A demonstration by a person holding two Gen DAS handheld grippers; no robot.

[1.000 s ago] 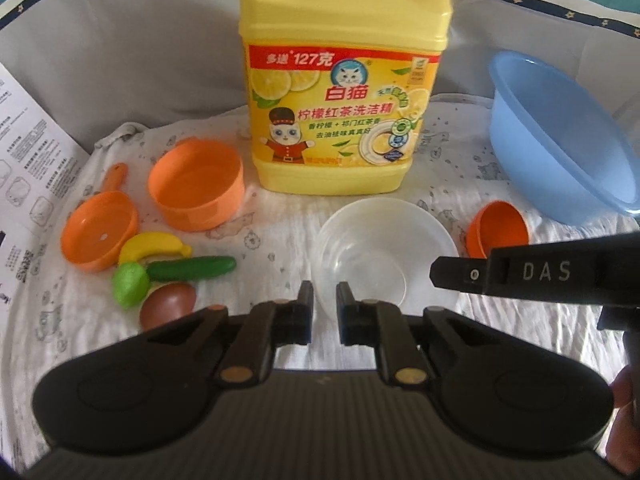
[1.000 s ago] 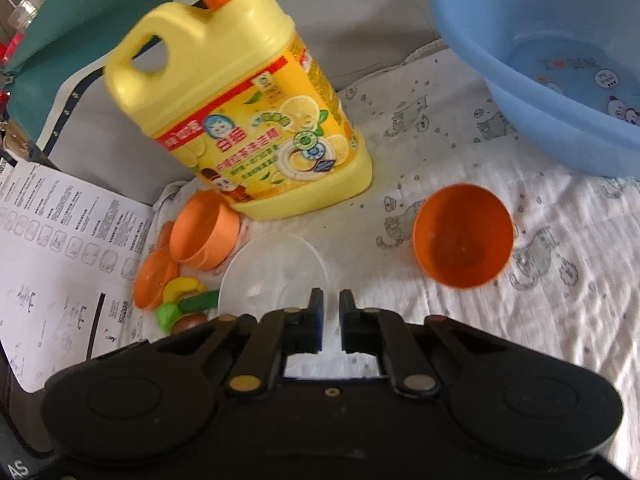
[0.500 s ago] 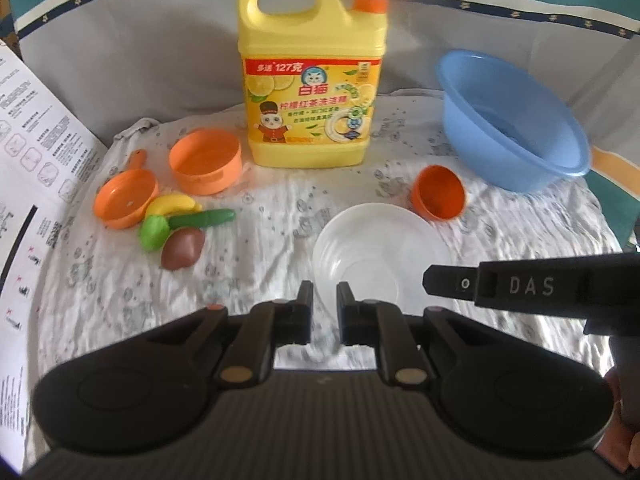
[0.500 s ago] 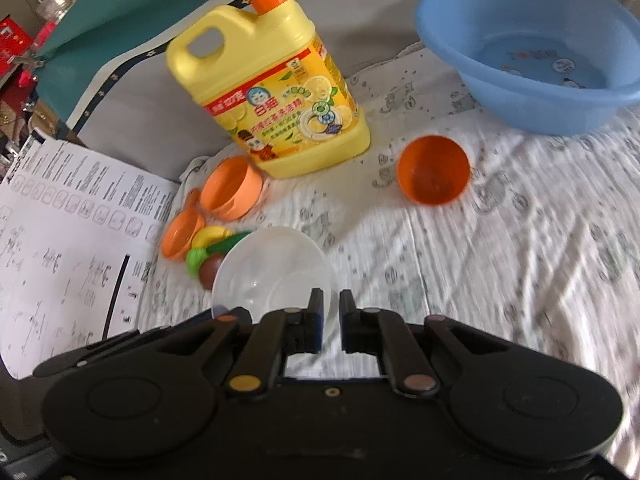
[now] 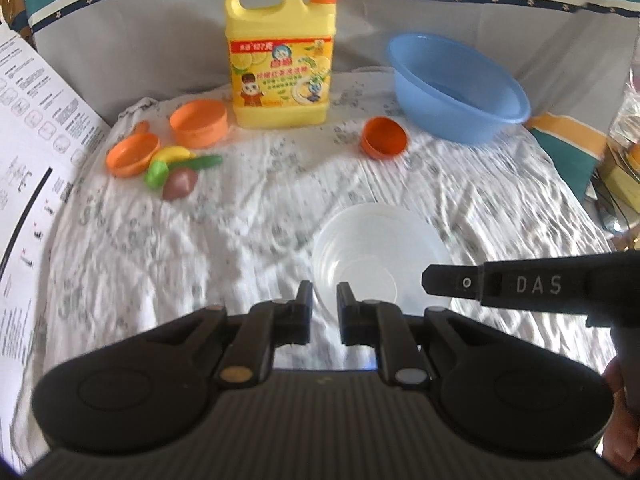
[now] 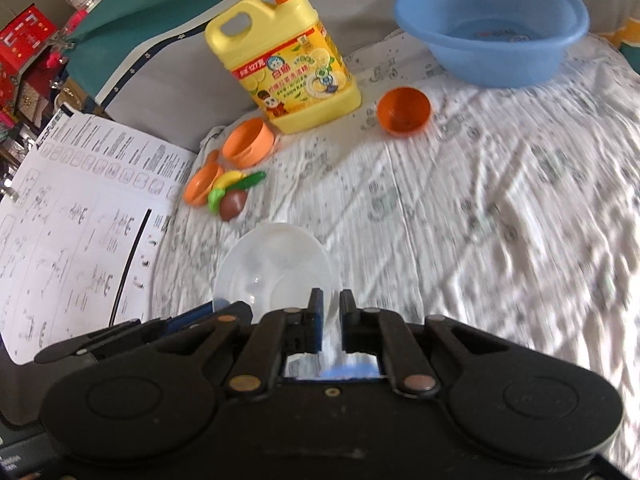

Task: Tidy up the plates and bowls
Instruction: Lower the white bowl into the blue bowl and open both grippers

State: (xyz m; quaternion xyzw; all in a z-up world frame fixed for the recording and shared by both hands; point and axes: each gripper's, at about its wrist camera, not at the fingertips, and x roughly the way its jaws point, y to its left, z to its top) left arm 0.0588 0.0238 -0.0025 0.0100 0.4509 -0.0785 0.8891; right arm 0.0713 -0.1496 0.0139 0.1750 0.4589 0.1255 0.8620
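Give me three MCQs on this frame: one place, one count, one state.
1. Small orange bowl lies:
A. inside the blue basin
B. between the detergent jug and the blue basin
C. on the paper

2. Toy foods beside the orange pan:
A. one
B. two
C. four

3. Clear bowl is:
A. gripped at the rim by both grippers
B. upside down
C. stacked in the basin

B: sits on the cloth between them.
C: banana, cucumber, green piece, brown piece.
A: left gripper and right gripper each pinch its rim.
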